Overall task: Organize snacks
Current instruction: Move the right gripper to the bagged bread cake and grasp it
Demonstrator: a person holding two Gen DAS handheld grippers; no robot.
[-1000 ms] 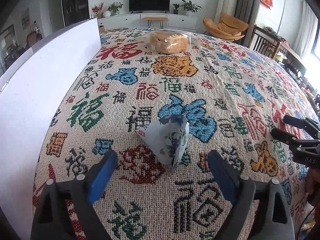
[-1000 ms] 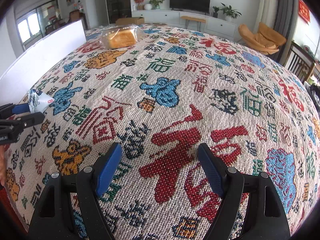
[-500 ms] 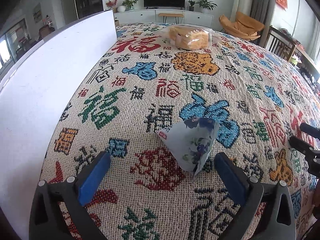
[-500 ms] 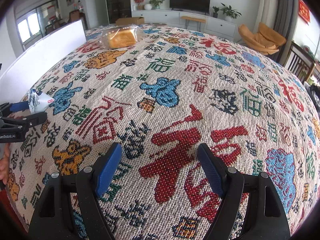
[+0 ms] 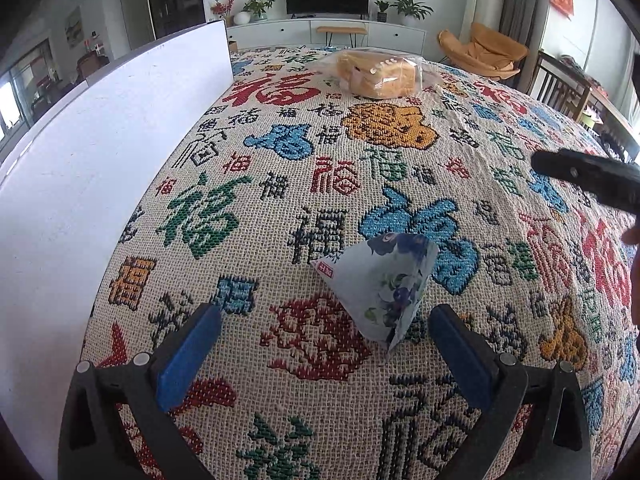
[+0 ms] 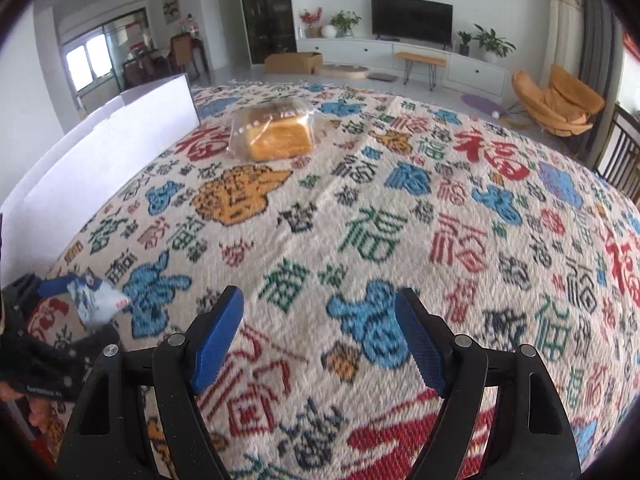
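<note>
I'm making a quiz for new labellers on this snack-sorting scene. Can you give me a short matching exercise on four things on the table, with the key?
Things:
1. small blue-flowered packet
2. bagged bread
3. white board
4. left gripper

Descriptions:
A. standing along the table's left edge
B. open, nothing held
C. lying between blue pads, untouched
D. far end of the patterned tablecloth, in clear wrap

Pairs: 1-C, 2-D, 3-A, 4-B

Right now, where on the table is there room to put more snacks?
Most of the tablecloth is bare: everything right of the bagged bread, and the stretch between the bread and the small blue packet. It is tight only around the packet, beside the white board.
</note>
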